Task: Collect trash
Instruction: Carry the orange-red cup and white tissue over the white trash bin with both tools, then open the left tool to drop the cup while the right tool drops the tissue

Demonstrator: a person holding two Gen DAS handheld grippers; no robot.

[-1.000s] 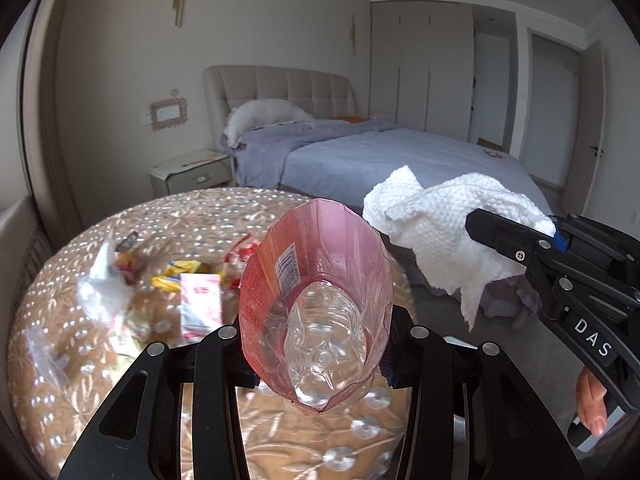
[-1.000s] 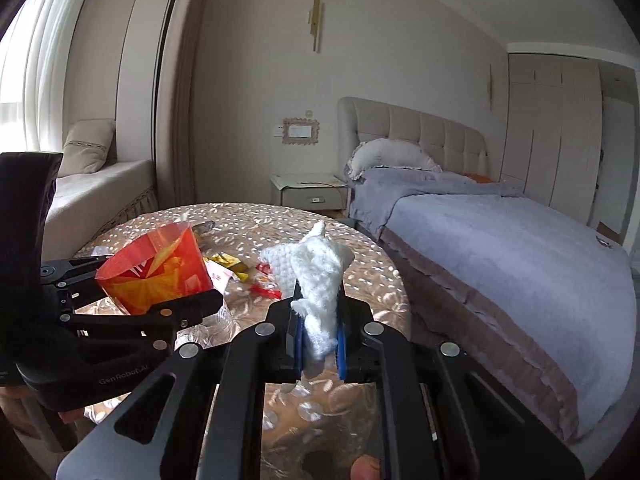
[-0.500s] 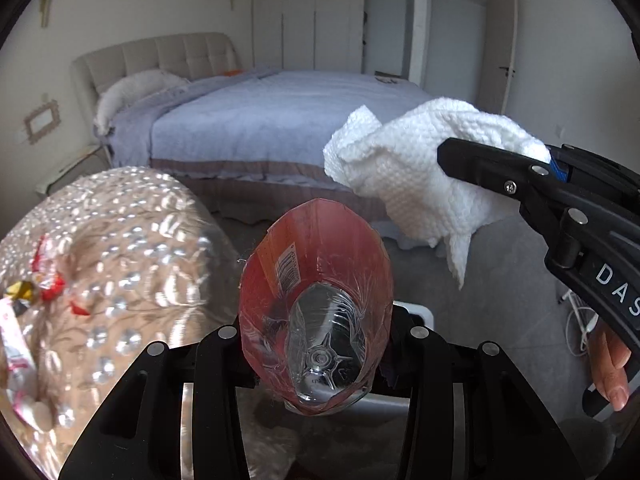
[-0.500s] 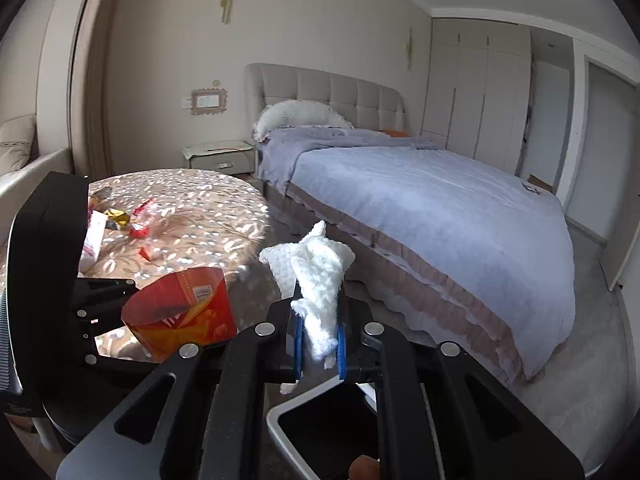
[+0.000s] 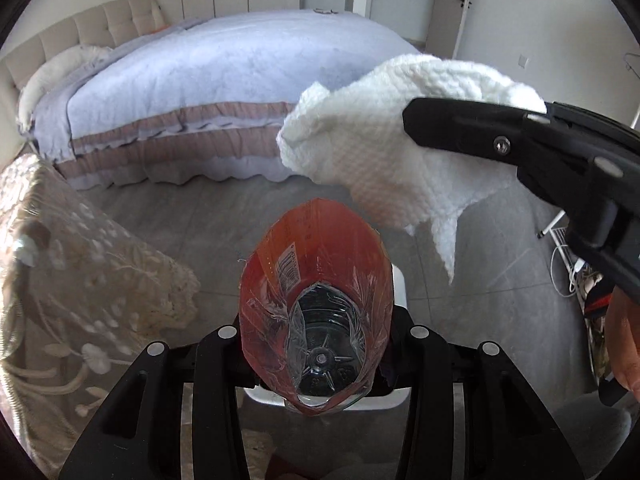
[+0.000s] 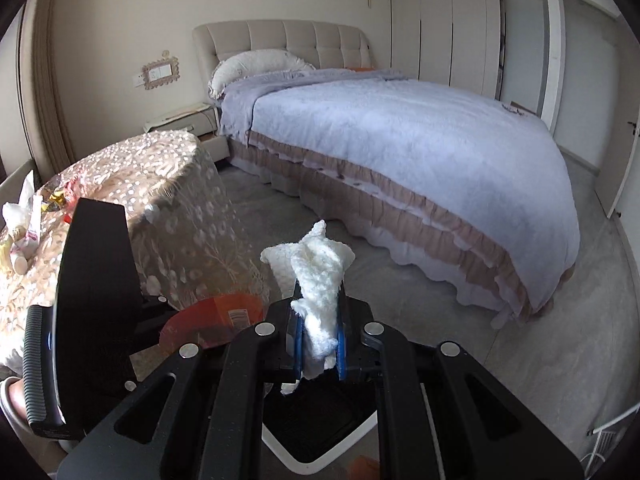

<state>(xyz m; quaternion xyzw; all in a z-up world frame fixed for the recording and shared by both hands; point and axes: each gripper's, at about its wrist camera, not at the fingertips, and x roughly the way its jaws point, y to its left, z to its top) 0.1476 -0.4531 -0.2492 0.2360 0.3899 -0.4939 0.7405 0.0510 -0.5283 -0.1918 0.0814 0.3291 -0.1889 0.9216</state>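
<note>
Left wrist view: the left gripper (image 5: 318, 344) is clamped across an empty plastic bottle (image 5: 316, 320) with an orange-red label, base toward the camera. The bottle hangs over the white rim of a bin (image 5: 400, 292) on the floor, past the table's edge (image 5: 80, 264). It looks light and thin-walled, likely to dent under pressure, and the loose label film could slip, so the mid-body hold across the label seems sensible. To the right, the right gripper (image 5: 416, 120) pinches a white paper towel (image 5: 380, 152), which drapes below it.

Right wrist view: the right gripper (image 6: 318, 344) has its blue pads (image 6: 298, 336) pressed tight on the paper towel (image 6: 316, 280), bunched upright between them. It is soft, near weightless and crushable; any fold will serve as a hold, though it may cling to the pads on letting go. The dark opening of the bin (image 6: 280, 452) lies directly beneath. The bottle (image 6: 216, 320) shows at left, just beside. More wrappers (image 6: 32, 216) sit near the table's far left edge.
</note>
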